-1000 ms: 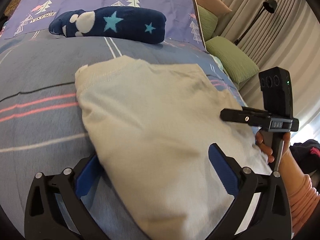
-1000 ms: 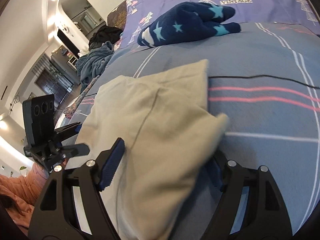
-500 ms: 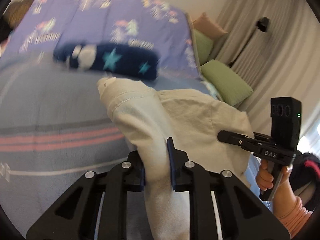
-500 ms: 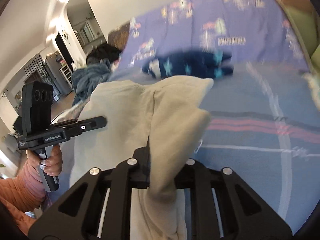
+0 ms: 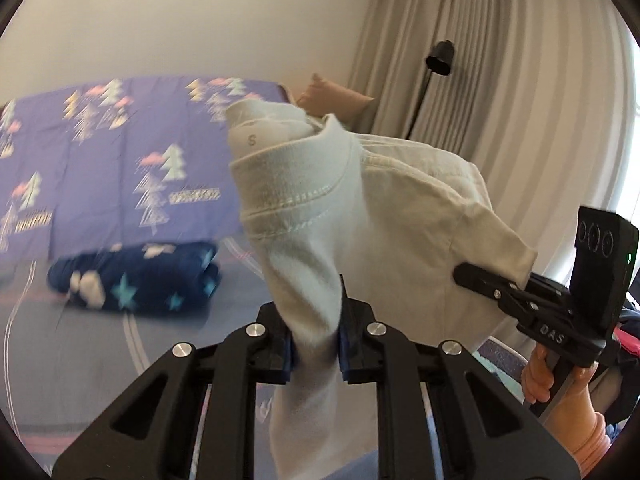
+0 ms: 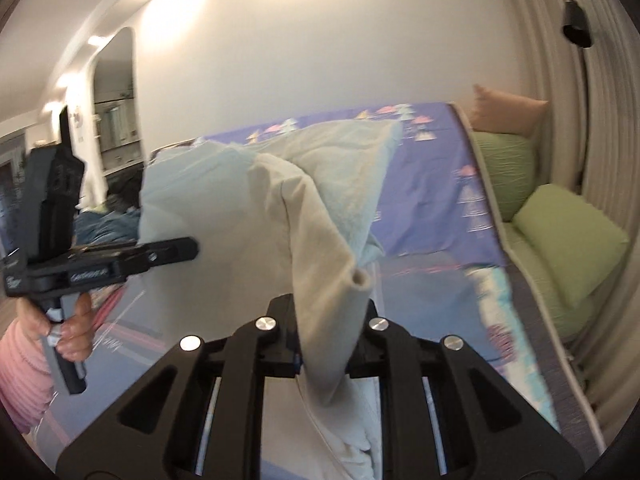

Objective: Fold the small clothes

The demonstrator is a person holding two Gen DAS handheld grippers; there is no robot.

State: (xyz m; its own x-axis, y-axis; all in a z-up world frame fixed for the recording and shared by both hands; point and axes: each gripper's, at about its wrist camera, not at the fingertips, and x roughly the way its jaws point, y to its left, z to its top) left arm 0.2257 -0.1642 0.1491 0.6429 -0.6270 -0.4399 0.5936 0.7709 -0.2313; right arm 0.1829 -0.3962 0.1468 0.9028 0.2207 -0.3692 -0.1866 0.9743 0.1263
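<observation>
The bed (image 5: 60, 380), with its grey-blue striped cover and a purple tree-print quilt (image 5: 100, 152) across the left half of the left wrist view, fills the lower background. Pleated curtains (image 5: 500, 100) take the upper right, with a black lamp (image 5: 440, 56) in front of them. Green cushions (image 6: 568, 240) lie at the right edge of the right wrist view.

The cream garment (image 5: 380, 232) hangs in the air at frame centre, clear of the bed, its long axis running roughly level between the two grippers. Its stitched hem points toward the upper left in the left wrist view.

A folded navy star-print cloth (image 5: 136, 280) lies on the bed at lower left.

The left gripper (image 5: 316, 344) is pinched tight on one bunched end of the garment. The right gripper (image 6: 324, 340) is likewise clamped on the other end, cloth drooping below both.
</observation>
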